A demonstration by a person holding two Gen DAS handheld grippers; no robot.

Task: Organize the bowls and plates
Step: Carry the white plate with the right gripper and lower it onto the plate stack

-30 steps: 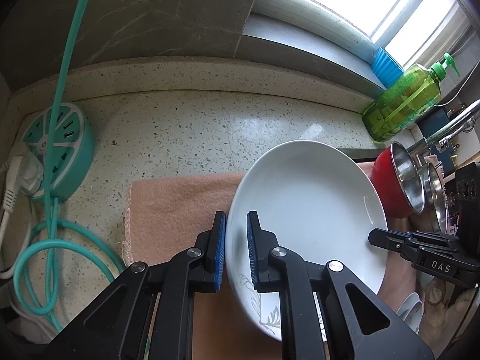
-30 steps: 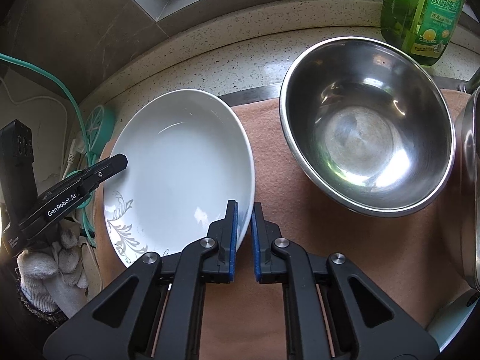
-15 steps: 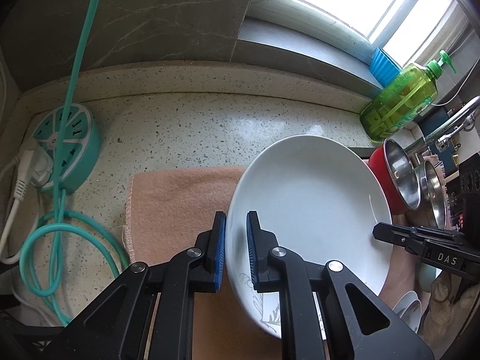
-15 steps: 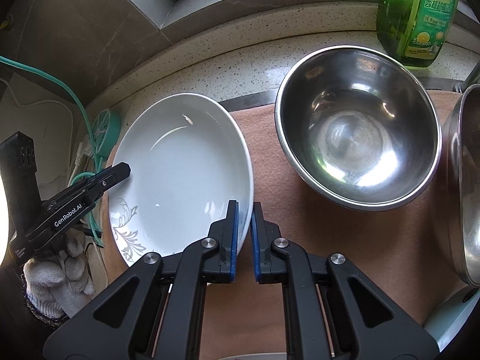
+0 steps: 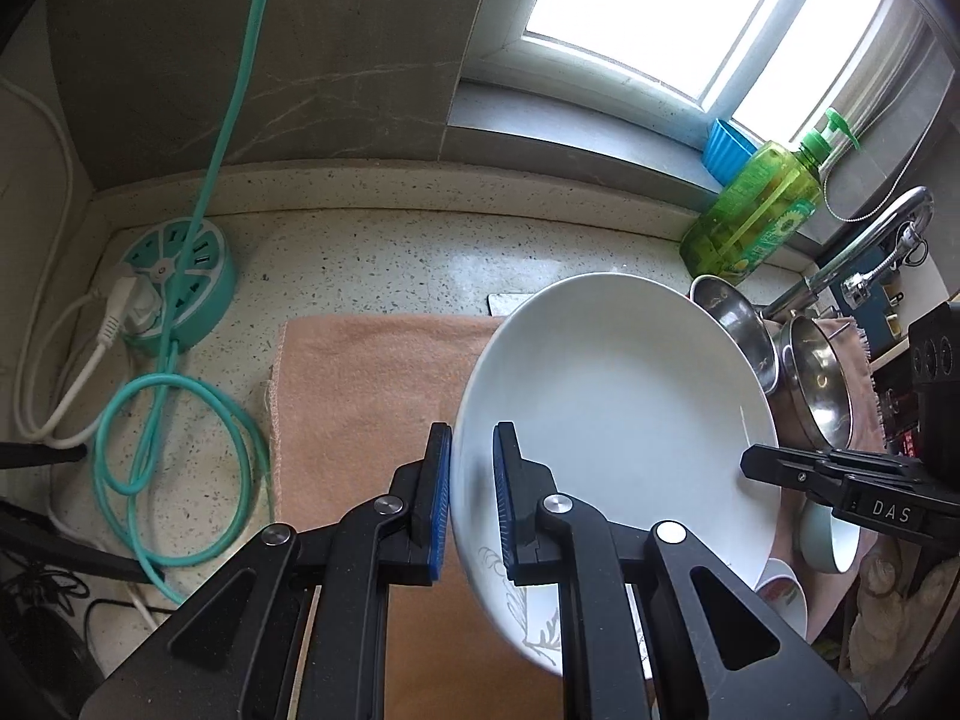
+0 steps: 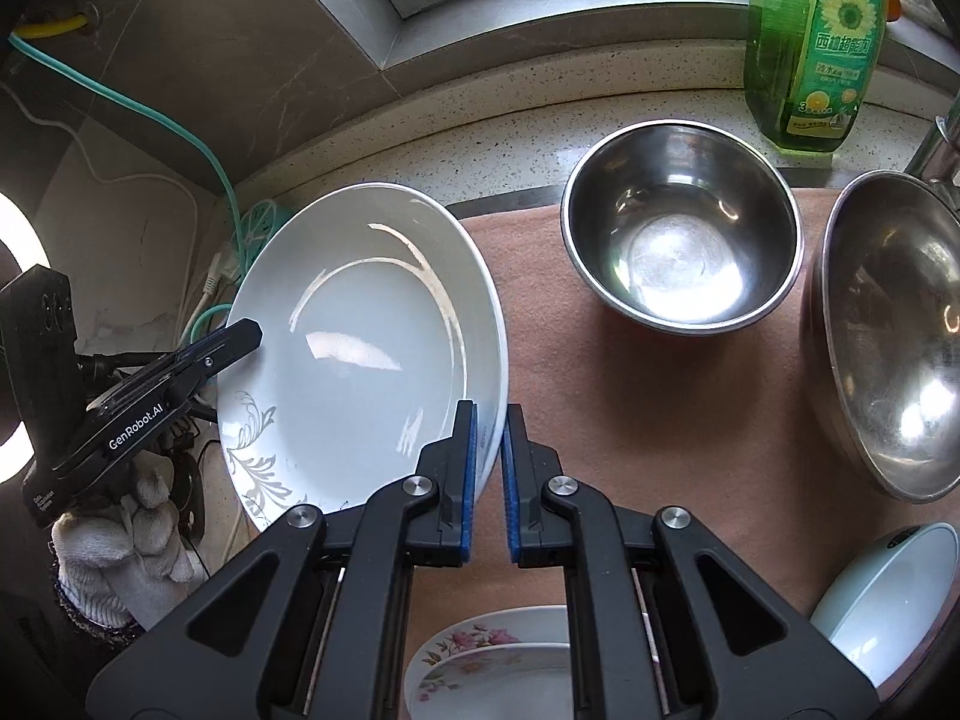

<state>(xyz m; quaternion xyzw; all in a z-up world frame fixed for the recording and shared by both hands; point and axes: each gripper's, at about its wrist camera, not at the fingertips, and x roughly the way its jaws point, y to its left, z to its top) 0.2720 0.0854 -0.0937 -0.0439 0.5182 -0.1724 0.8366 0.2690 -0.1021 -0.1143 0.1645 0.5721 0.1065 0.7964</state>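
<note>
Left wrist view: left gripper (image 5: 471, 495) clamped on white plate (image 5: 618, 408) rim, plate extends right, held above peach towel (image 5: 372, 408). Right gripper (image 5: 780, 471) grips opposite rim.

Right wrist view: right gripper (image 6: 489, 468) clenched on plate's near-right rim; 2 steel bowls (image 6: 681, 240) ahead-right on towel.
</note>
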